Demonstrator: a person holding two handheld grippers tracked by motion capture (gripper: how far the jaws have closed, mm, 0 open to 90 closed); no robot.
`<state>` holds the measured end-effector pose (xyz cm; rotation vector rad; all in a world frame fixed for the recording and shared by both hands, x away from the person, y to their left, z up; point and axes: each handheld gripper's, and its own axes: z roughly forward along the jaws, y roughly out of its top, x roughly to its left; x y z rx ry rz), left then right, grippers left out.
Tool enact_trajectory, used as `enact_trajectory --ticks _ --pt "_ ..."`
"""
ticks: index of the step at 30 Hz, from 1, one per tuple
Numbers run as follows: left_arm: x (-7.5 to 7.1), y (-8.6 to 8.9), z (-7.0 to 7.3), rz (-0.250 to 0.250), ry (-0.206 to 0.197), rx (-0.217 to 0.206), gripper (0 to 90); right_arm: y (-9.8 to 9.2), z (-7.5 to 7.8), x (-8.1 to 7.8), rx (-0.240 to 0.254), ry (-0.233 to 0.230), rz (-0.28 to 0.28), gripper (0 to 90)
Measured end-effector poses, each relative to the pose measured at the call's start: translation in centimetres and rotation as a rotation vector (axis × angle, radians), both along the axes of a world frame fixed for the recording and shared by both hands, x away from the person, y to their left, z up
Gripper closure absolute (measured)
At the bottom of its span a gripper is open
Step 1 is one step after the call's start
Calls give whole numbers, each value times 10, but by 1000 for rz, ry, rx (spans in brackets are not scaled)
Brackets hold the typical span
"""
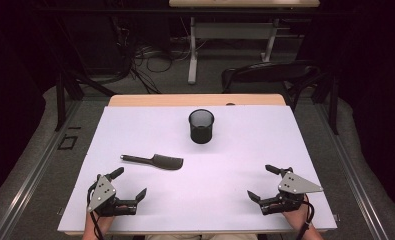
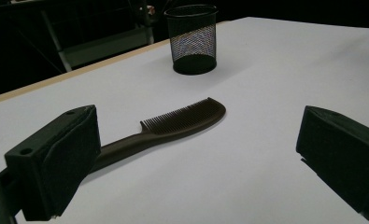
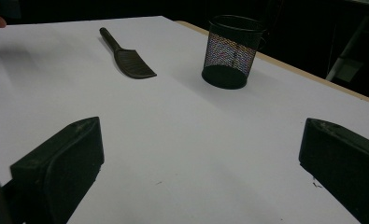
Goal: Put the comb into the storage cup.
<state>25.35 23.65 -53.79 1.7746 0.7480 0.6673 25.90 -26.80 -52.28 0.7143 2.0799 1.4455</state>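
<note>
High view: left tool (image 1: 131, 183) low beside comb (image 1: 155, 161), jaws wide.

A white-topped table (image 1: 245, 200) carries a dark comb (image 1: 155, 161) and an upright mesh cup (image 1: 201, 126).

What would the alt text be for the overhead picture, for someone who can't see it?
A dark comb lies flat on a white table, with a black mesh cup standing upright farther back. Near the front edge, a person holds the left gripper and the right gripper, both with jaws open and nothing in them, the left one just short of the comb.
</note>
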Motion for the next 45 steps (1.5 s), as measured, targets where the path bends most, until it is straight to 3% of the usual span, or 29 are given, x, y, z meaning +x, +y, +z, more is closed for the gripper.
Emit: enact_trajectory --ticks 15,23,25,27,37,45 --pt "1 3 6 31 31 5 0 1 0 3 -11 3 6 0" --pt "10 2 11 45 79 19 0 2 0 3 -12 1 13 0" --pt "14 4 14 45 117 25 1 2 0 3 -12 1 12 0" --pt "14 4 15 44 124 22 1 2 0 3 -13 2 14 0" --pt "32 7 22 42 132 45 0 2 -1 5 -15 5 11 0" --pt "46 12 27 89 135 60 0 2 -1 5 -14 5 11 0"
